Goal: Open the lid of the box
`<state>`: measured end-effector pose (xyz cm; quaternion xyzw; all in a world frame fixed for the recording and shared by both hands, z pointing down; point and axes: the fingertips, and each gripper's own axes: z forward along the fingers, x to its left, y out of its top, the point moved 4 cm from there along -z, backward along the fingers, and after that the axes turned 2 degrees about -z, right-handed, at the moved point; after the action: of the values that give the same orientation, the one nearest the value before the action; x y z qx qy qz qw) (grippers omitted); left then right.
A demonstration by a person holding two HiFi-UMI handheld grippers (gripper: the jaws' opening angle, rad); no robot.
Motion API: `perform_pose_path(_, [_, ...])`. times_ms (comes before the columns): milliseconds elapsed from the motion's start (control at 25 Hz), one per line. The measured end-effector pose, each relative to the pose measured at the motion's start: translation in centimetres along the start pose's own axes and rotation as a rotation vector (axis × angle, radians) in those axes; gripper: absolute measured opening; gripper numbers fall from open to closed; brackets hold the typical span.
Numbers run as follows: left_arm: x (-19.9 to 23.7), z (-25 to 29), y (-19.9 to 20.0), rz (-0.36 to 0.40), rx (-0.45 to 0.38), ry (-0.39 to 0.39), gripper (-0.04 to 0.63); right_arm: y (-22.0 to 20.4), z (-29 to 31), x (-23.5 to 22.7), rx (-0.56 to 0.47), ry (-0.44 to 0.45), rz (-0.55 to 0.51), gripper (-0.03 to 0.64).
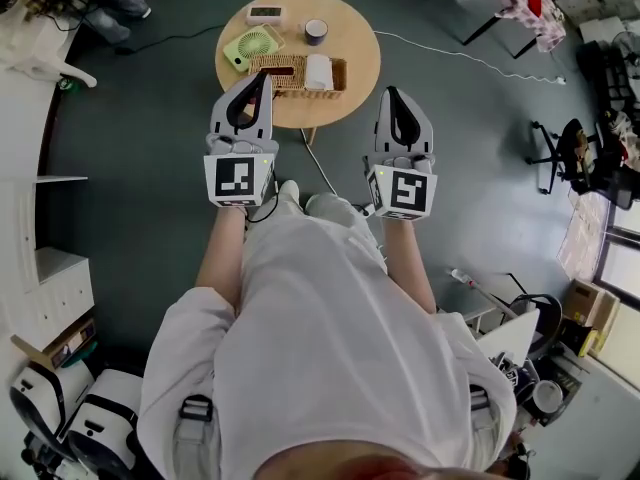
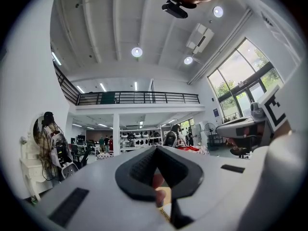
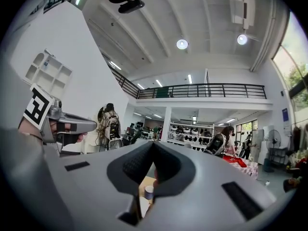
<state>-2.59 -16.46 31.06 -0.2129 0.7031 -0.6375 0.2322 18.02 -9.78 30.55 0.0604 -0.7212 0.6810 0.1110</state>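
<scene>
A round wooden table (image 1: 355,38) stands ahead of me on the dark floor. On its near side lies a woven box (image 1: 297,73) holding a white roll (image 1: 318,71) and something dark red. My left gripper (image 1: 262,78) is held upright with its tip over the box's left end, jaws shut and empty. My right gripper (image 1: 392,94) hovers just off the table's right front edge, also shut and empty. In the left gripper view the gripper (image 2: 155,150) points out across a hall. Below the tips of the right gripper (image 3: 154,148), a small cup (image 3: 149,191) shows on the table.
A green fan (image 1: 248,46), a small white device (image 1: 265,13) and a dark cup (image 1: 316,31) share the table. A white cable (image 1: 470,56) runs over the floor to the right. Office chairs (image 1: 565,153) stand at the right, white shelving (image 1: 40,178) at the left.
</scene>
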Motion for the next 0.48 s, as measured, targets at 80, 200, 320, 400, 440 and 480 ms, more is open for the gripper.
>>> perform_pose_path(80, [0.1,1.0,-0.4,0.008,0.007,0.012,-0.005,-0.2,1.2,-0.7,-0.006,0.012,0.004,-0.008])
perform_pose_path(200, [0.3,2.2,-0.9,0.016,0.012,0.038,-0.005,-0.8,2.8,-1.8,-0.007,0.032,0.012,-0.008])
perform_pose_path(320, [0.7,3.0,-1.5,0.014,0.02,0.06,-0.005,-1.4,4.5,-2.6,0.002,0.054,0.027,-0.008])
perform_pose_path(400, [1.1,3.5,-2.3,0.013,0.028,0.07,-0.005,-1.7,5.5,-2.9,0.002,0.069,0.032,-0.008])
perform_pose_path(440, [1.4,3.7,-2.9,0.011,0.031,0.076,-0.005,-2.0,6.1,-2.9,0.001,0.076,0.032,-0.008])
perform_pose_path(480, [1.8,4.0,-3.6,0.009,0.034,0.083,-0.005,-2.4,6.7,-2.9,-0.001,0.083,0.03,-0.008])
